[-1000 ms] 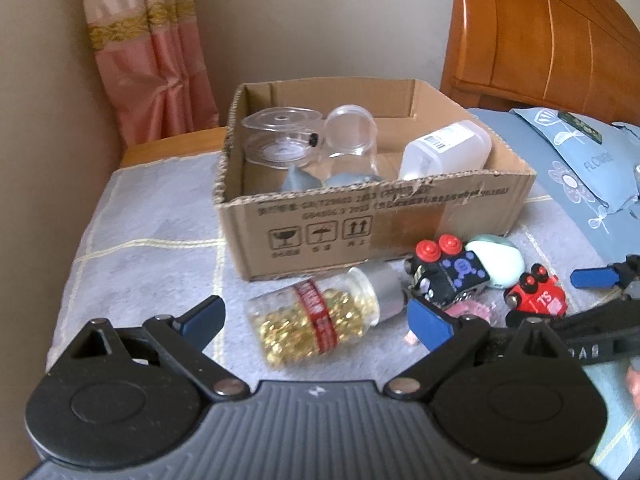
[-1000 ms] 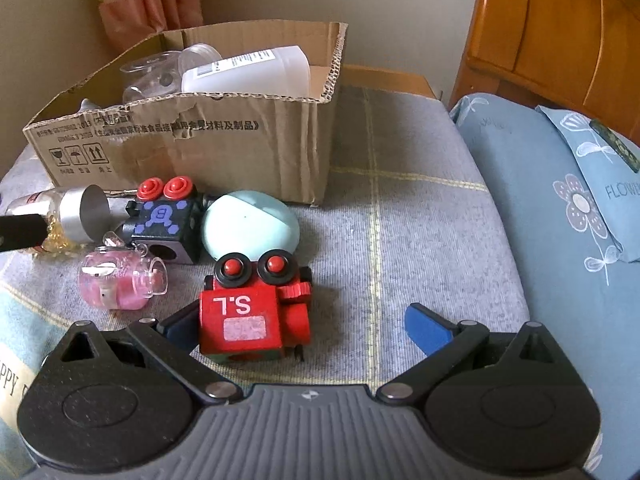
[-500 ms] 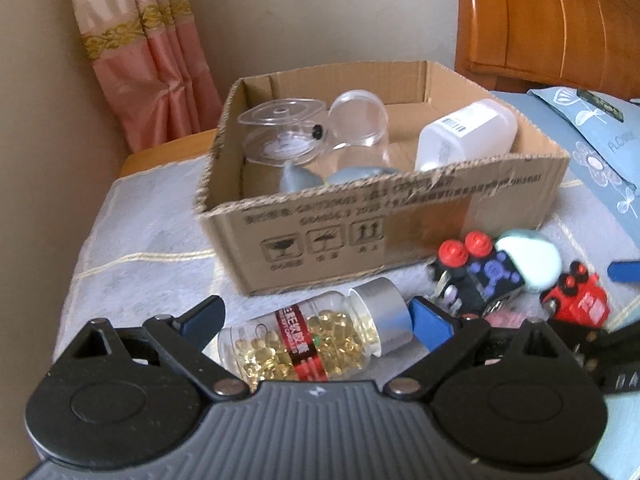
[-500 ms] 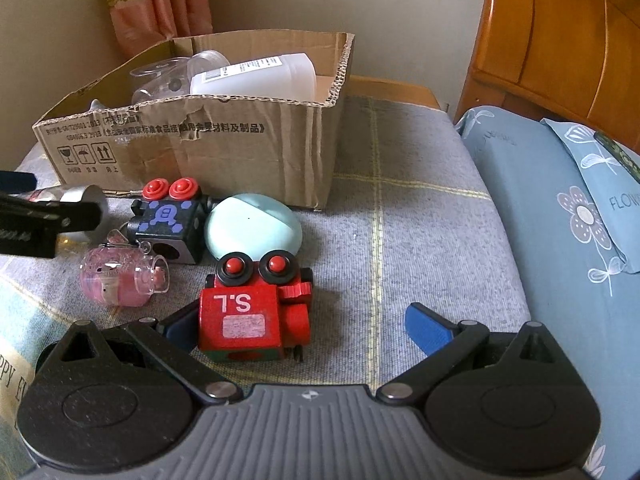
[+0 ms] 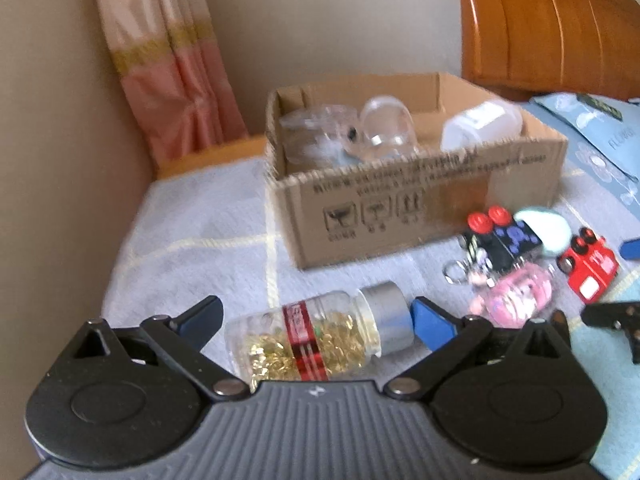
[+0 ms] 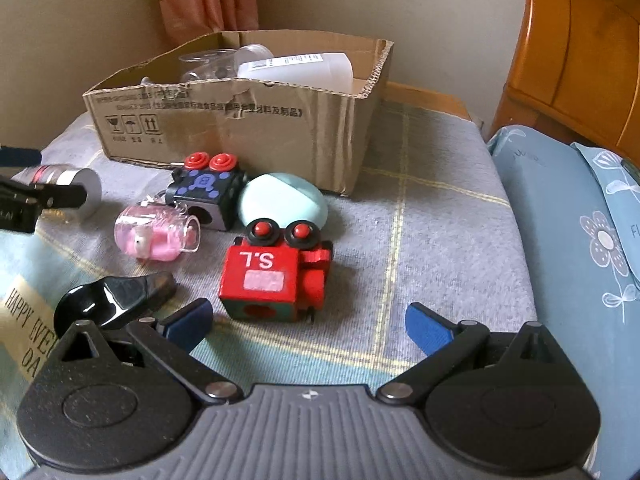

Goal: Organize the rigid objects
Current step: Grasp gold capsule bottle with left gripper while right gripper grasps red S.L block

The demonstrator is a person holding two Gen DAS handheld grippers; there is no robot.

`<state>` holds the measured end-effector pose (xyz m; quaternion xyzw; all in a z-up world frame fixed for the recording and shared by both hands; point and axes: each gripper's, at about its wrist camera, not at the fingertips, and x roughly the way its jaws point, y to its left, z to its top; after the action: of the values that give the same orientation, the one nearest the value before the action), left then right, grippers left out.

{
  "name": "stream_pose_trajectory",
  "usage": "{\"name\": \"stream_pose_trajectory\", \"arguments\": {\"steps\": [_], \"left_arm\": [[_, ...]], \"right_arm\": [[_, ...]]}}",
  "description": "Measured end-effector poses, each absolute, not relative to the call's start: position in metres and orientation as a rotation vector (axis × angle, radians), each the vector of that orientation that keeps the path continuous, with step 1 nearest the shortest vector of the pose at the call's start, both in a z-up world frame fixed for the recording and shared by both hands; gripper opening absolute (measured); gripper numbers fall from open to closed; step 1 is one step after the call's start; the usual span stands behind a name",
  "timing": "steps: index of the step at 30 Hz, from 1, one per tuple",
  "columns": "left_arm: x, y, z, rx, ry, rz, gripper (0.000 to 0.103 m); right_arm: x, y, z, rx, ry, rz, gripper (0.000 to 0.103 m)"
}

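your left gripper (image 5: 316, 318) jaws spread around the lying capsule bottle (image 5: 320, 334), right gripper (image 6: 308, 318) jaws spread near the red robot toy (image 6: 276, 274)

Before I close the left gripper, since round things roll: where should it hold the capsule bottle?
Grip the capsule bottle across its clear body near the red label, coming in low from the near side. It lies on its side between the open left gripper fingers, silver cap pointing right, so the fingers would likely close end to end; turning the gripper seems safer.
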<state>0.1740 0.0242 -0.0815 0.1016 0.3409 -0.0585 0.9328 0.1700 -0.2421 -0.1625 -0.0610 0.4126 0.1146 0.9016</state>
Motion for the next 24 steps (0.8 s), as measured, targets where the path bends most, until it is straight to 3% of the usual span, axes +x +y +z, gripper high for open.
{"name": "stream_pose_trajectory", "arguments": {"steps": [4,14,24], "left_arm": [[0.169,0.025,-0.075,0.234,0.665,-0.106,0.101],[0.177,0.034,-0.104,0.133,0.855,-0.104,0.102],[0.187,0.033,-0.110,0.068,0.854,-0.120,0.102]], "right_arm": [[0.170,-0.241,-0.163,-0.126,0.858,0.236,0.103],[0.169,-0.240,-0.163,-0.135,0.861,0.254,0.103],[0.170,-0.237,-0.163,-0.142,0.858,0.272,0.103]]}}
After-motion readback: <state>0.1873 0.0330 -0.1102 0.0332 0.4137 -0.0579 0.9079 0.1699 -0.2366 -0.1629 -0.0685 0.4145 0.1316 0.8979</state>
